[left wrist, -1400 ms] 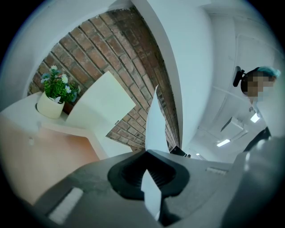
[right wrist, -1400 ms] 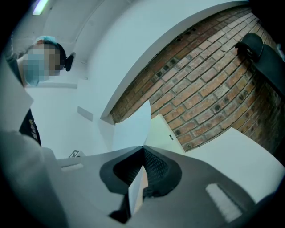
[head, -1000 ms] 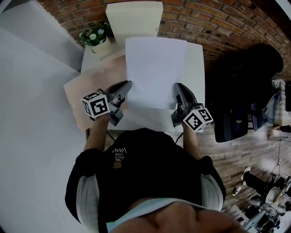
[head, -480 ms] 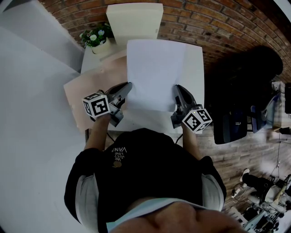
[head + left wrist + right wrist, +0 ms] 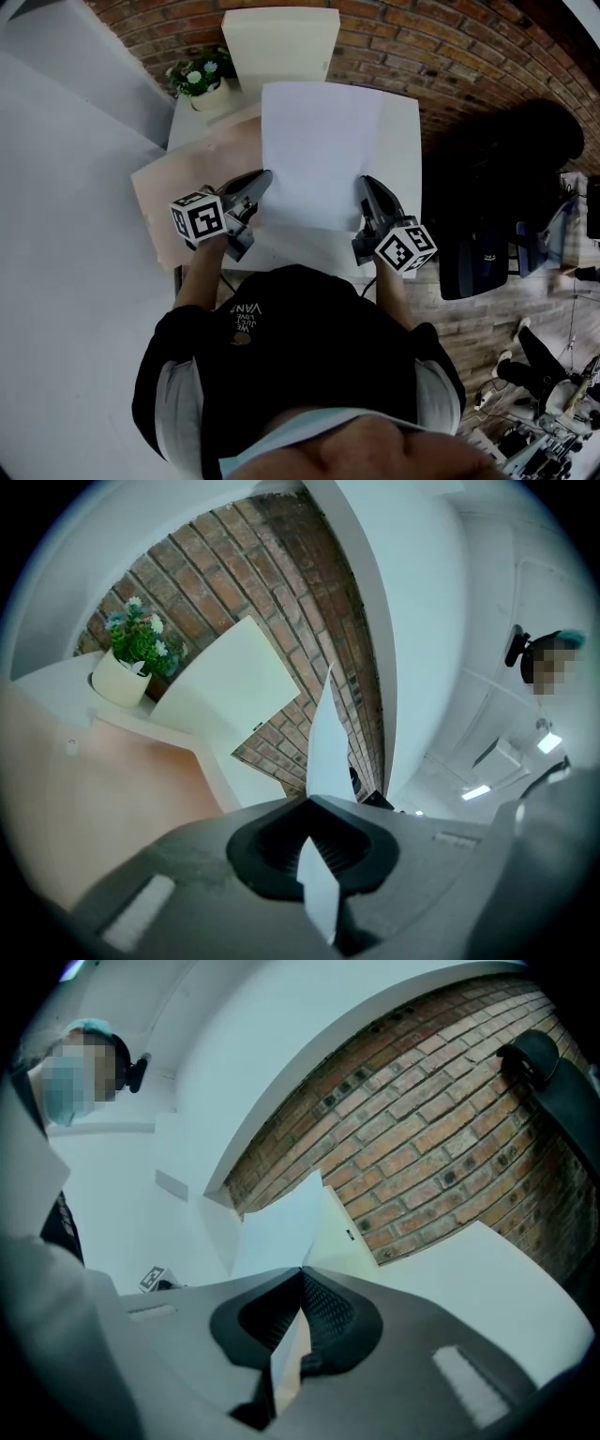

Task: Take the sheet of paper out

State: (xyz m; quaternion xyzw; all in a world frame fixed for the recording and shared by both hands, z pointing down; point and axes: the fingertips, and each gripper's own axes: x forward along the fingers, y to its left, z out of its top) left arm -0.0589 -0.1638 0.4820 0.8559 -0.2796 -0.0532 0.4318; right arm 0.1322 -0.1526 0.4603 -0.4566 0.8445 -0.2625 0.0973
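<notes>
Two clamps, one sheet of paper (image 5: 319, 150). My left gripper (image 5: 309, 803) is closed on the sheet's near-left edge, and my right gripper (image 5: 300, 1274) is closed on the near-right edge. In both gripper views the paper runs edge-on btw the pads, w/ nothing else in there. The sheet is stretched fairly flat btw my hands, over the white table (image 5: 405, 159), w/ its far edge up by the cream box (image 5: 279, 42) at the back. Can't tell from the head view whether that far edge touches the box or is clear of it.

What could go wrong, imo:
- Tear. Both sides are pinched shut, so if my hands drift apart or one pulls ahead of the other, the strain runs across the near edge and it rips at a pad.
- Buckle/crease. Hands closing in toward each other would bow the sheet and fold it.
- Snag. If the far edge is in or on the box, pulling fast or at a slant could jam or crumple it there.
- Slip. Only a thin strip sits under each pad. A jerk could free one side and leave the sheet swinging from one corner, maybe into the plant pot (image 5: 202, 89) at back left.
</notes>
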